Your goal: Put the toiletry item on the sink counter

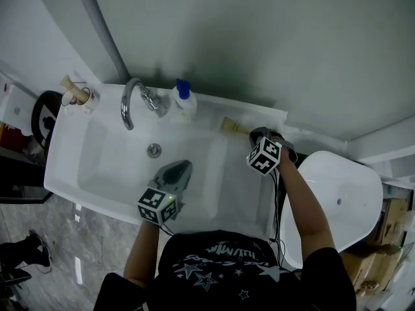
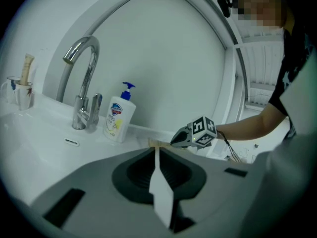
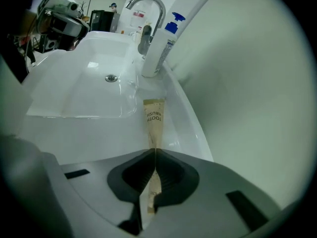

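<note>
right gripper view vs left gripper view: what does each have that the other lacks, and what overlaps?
Only the right gripper view: the right hand-held gripper shut on the toothbrush packet, with the packet's print readable, plus the drain.

Only the left gripper view: the cup holding a brush on the sink counter, and the person's forearm.

Both: the faucet, the pump soap bottle and the basin.
</note>
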`<state>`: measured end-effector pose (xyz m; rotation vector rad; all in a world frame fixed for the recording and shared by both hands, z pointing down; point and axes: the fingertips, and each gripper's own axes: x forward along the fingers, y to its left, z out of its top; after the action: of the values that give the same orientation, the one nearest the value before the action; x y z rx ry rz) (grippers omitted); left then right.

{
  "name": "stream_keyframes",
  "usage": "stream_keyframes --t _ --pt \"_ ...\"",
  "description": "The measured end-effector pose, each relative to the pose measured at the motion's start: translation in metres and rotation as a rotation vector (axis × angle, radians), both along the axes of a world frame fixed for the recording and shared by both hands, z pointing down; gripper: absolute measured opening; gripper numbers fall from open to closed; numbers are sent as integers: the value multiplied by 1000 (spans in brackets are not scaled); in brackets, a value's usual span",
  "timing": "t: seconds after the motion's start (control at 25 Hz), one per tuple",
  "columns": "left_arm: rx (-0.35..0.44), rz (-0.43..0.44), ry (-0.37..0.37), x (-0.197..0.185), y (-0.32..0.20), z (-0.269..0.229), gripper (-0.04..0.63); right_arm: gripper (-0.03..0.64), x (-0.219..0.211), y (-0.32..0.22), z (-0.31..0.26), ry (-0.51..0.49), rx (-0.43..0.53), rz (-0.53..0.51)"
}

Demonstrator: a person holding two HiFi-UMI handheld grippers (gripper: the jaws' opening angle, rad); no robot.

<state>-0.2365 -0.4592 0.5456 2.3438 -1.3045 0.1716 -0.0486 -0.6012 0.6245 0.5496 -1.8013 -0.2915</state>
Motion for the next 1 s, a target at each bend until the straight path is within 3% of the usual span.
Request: stream_keyframes --t 0.28,0.52,0.56,0.64,1.0 --pt "-8 2 11 -5 -2 5 32 18 -7 -8 7 40 3 -56" --pt "-25 2 20 -6 0 11 32 20 -5 -14 9 68 26 -45" --pt "-26 2 19 -6 1 11 32 27 -4 -14 9 65 27 -39" --pt "-24 2 20 -5 2 11 32 124 -3 -13 9 50 23 -21" --pt "-1 1 10 -3 7 4 32 147 0 -2 -3 -8 52 23"
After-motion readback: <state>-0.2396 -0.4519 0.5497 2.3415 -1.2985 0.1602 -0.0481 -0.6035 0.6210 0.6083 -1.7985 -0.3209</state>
